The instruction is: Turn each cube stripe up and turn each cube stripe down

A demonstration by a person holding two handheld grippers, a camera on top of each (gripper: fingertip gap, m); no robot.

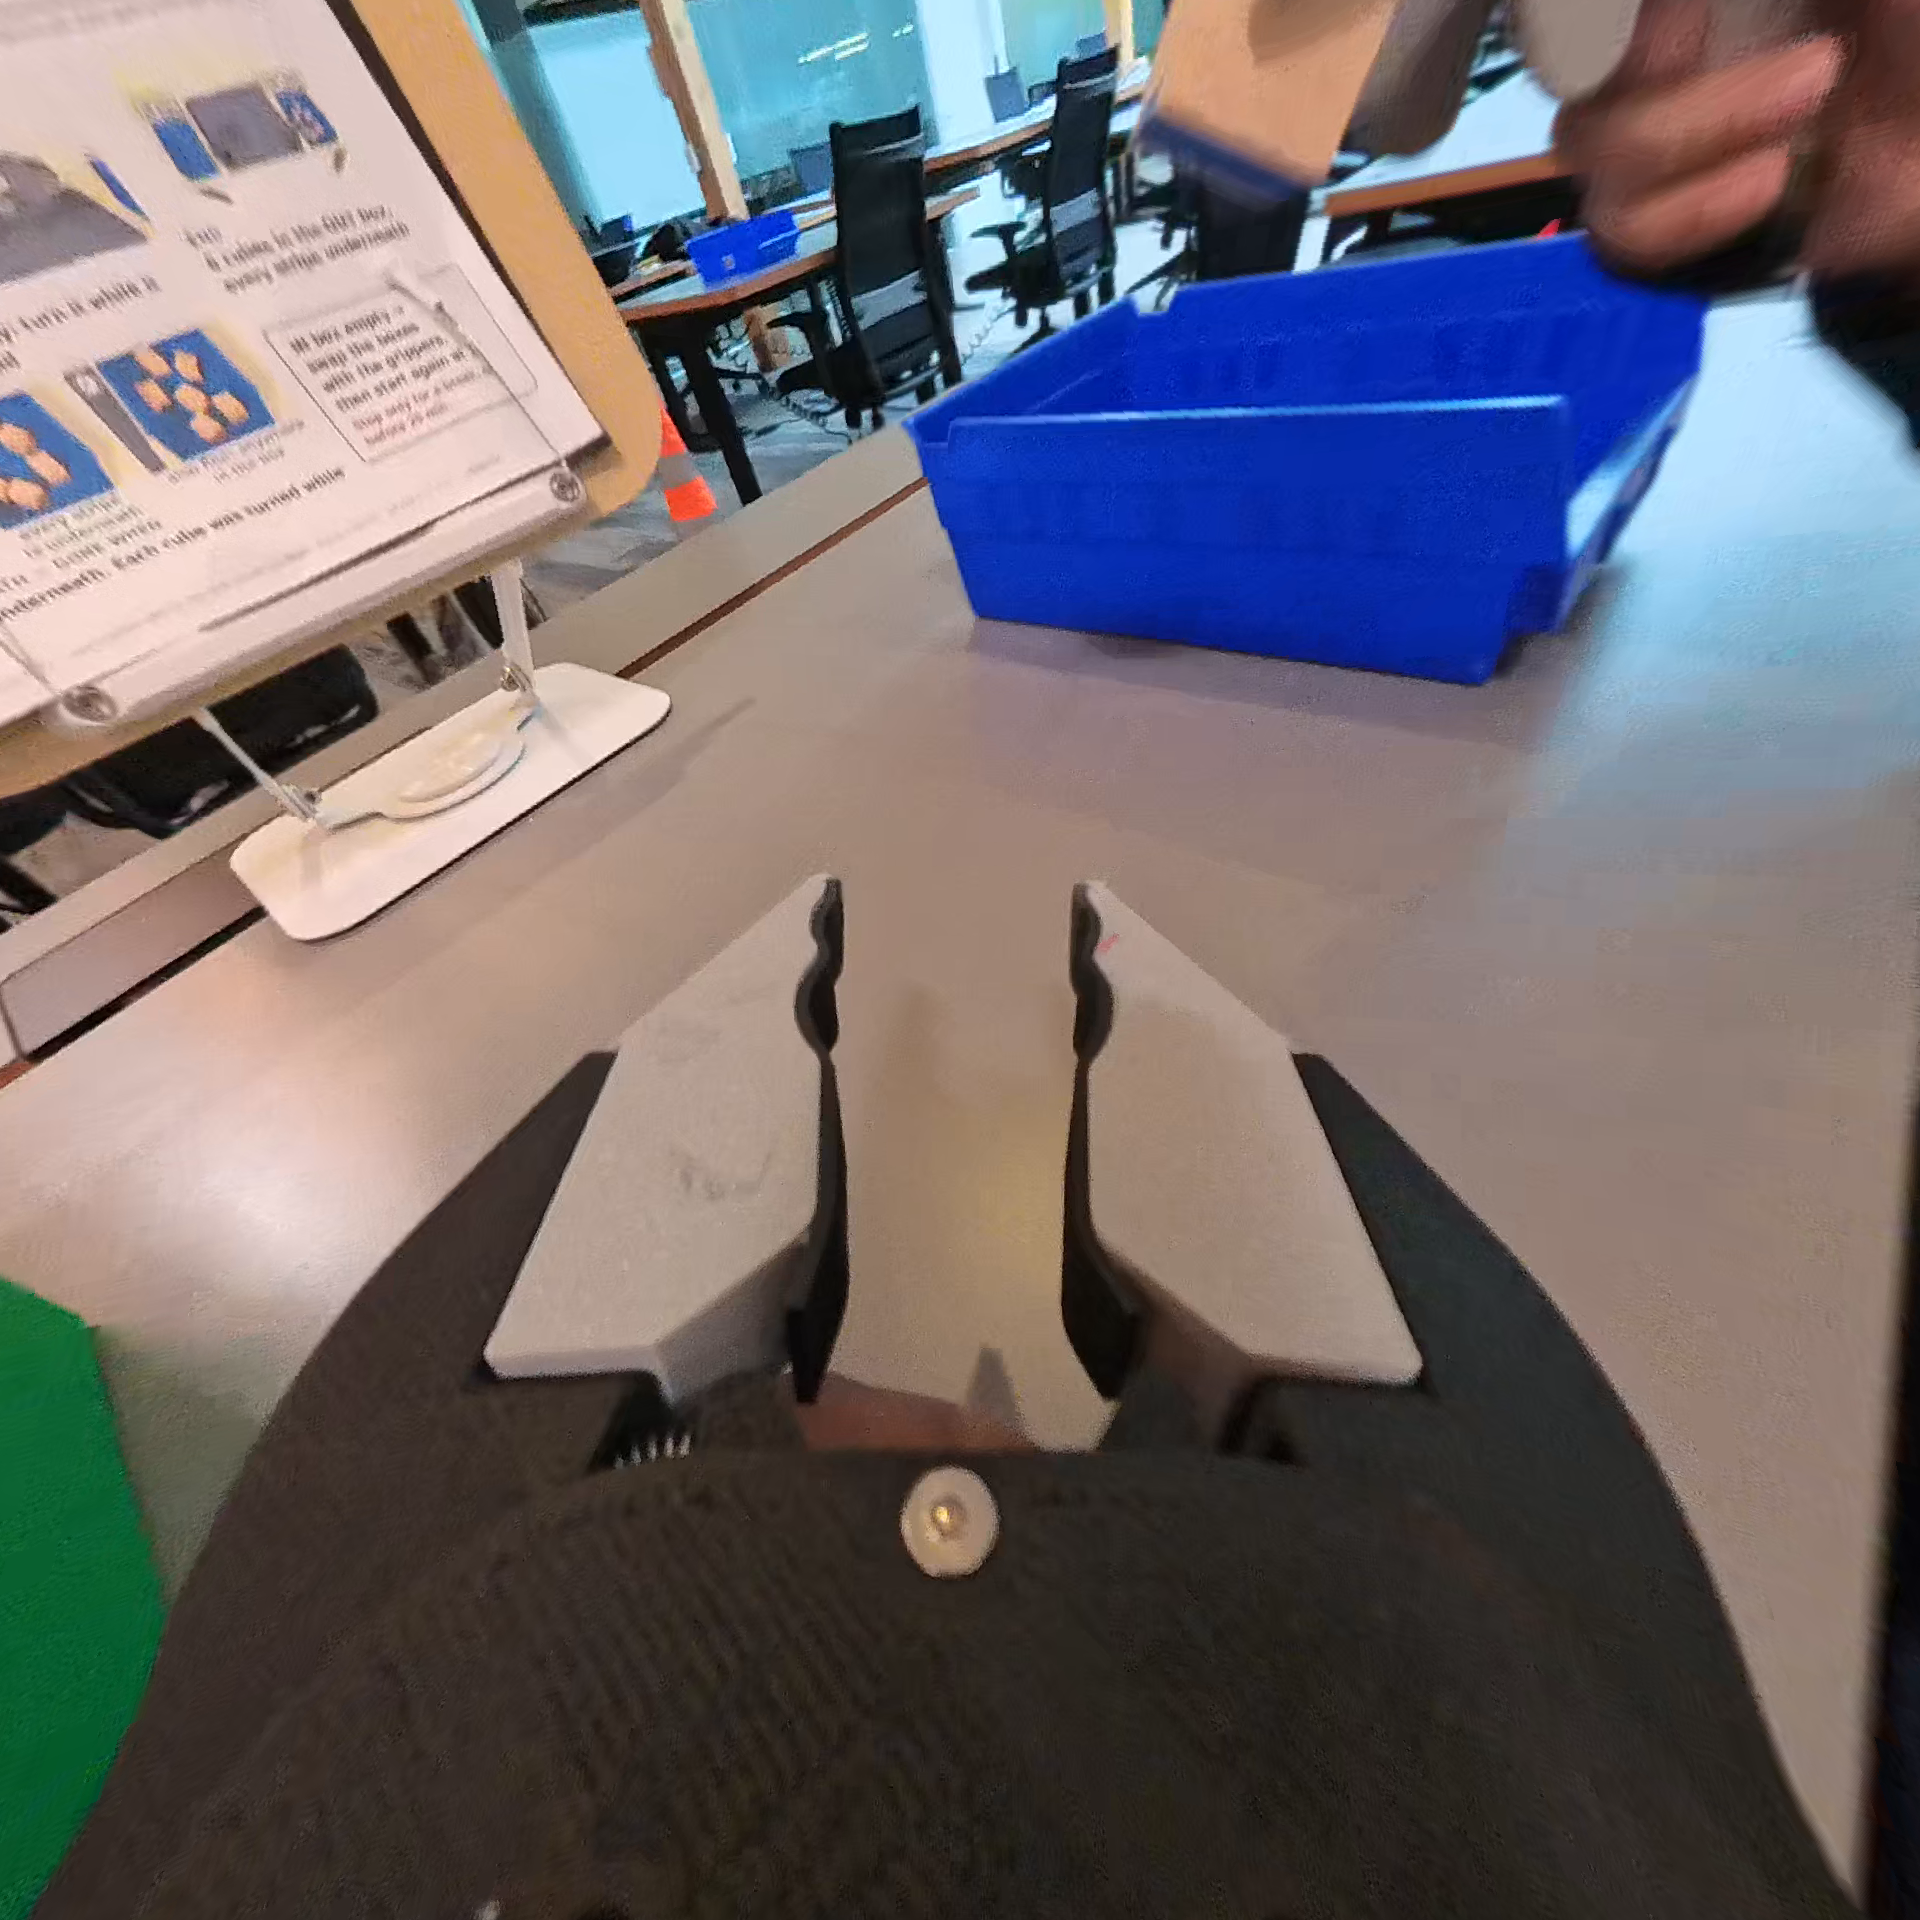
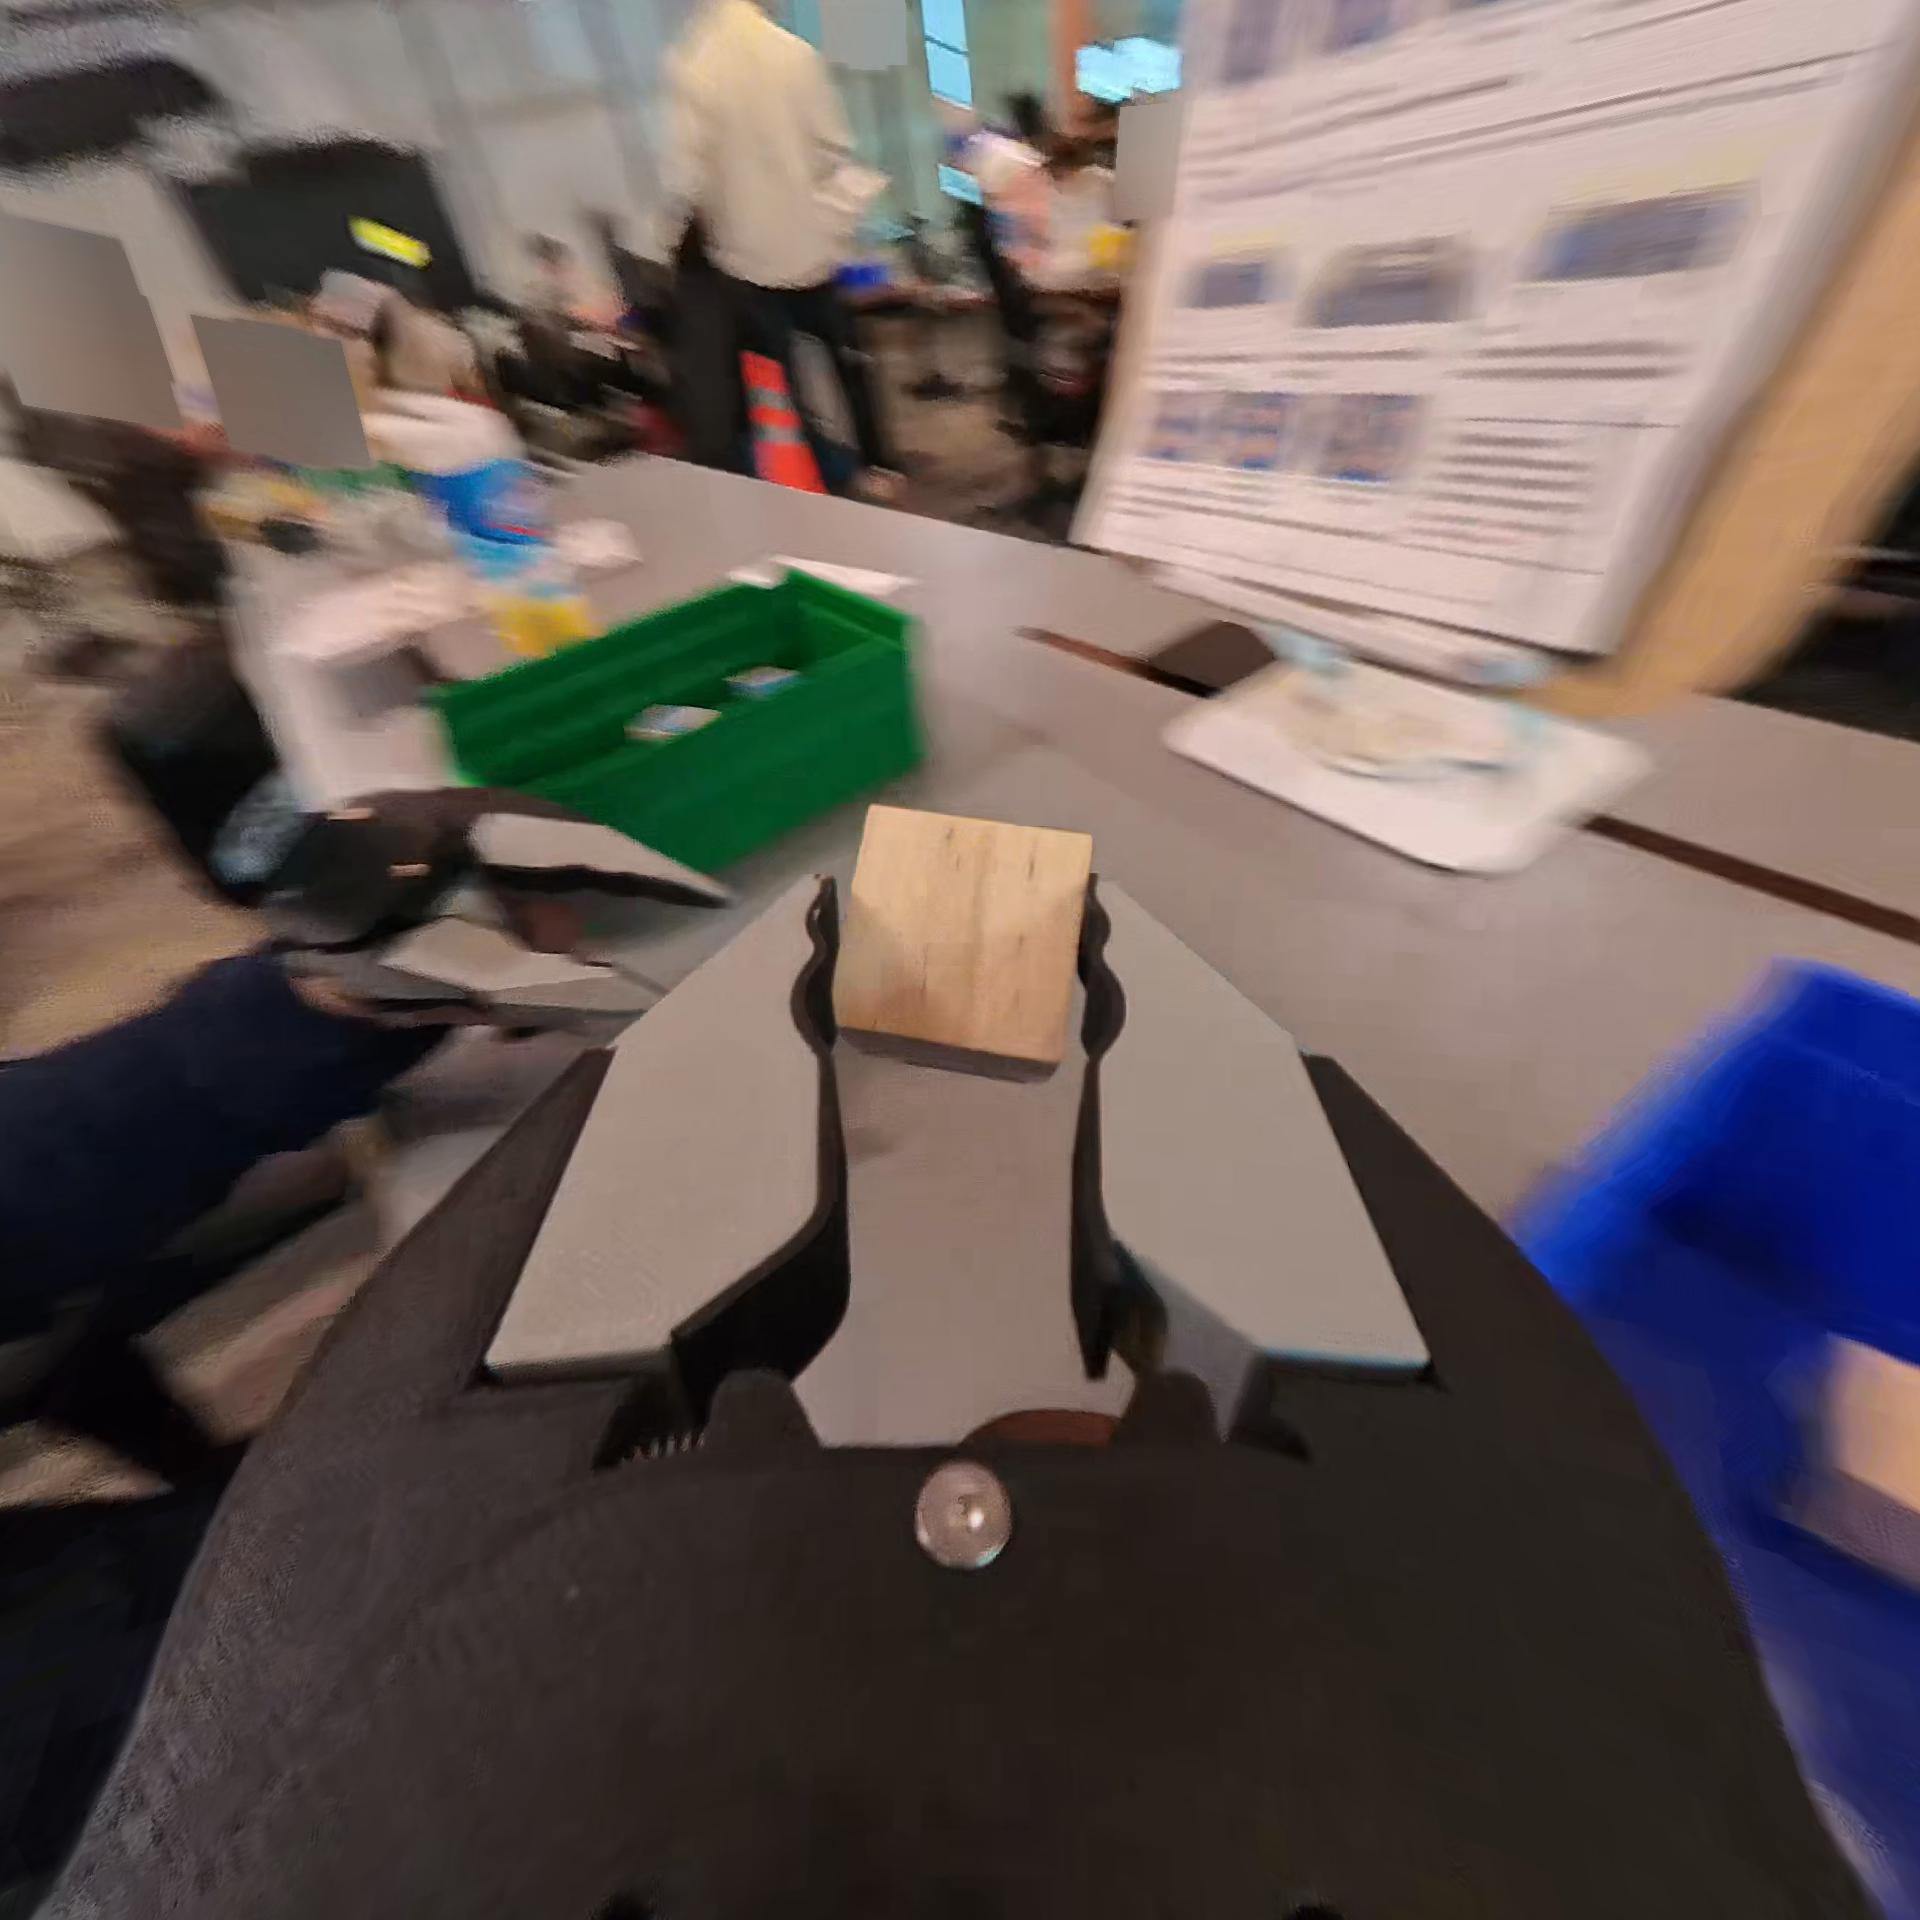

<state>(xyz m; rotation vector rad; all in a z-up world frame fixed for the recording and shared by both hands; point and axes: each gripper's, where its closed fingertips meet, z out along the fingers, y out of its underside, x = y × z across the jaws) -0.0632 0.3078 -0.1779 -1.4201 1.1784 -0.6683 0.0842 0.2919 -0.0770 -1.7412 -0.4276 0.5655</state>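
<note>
My right gripper [image 2: 961, 904] is shut on a plain wooden cube [image 2: 961, 945] and holds it above the grey table [image 2: 1299, 987]; no stripe shows on the face toward the camera. In the left wrist view the same cube [image 1: 1257, 94] is blurred at the top right, with a blue stripe along its lower edge, above the blue bin [image 1: 1278, 520]. My left gripper [image 1: 956, 904] is open and empty, low over the table [image 1: 1039, 779]. It also shows at the left of the right wrist view [image 2: 675, 940]. The green bin [image 2: 727, 790] holds two cubes [image 2: 675, 720] with blue on top.
An instruction sheet on a white stand [image 1: 260, 343] stands at the table's far left edge; it also shows in the right wrist view [image 2: 1455, 312]. The blue bin [image 2: 1714, 1299] is close on the right. A corner of the green bin [image 1: 52, 1558] is at lower left. People and chairs are beyond the table.
</note>
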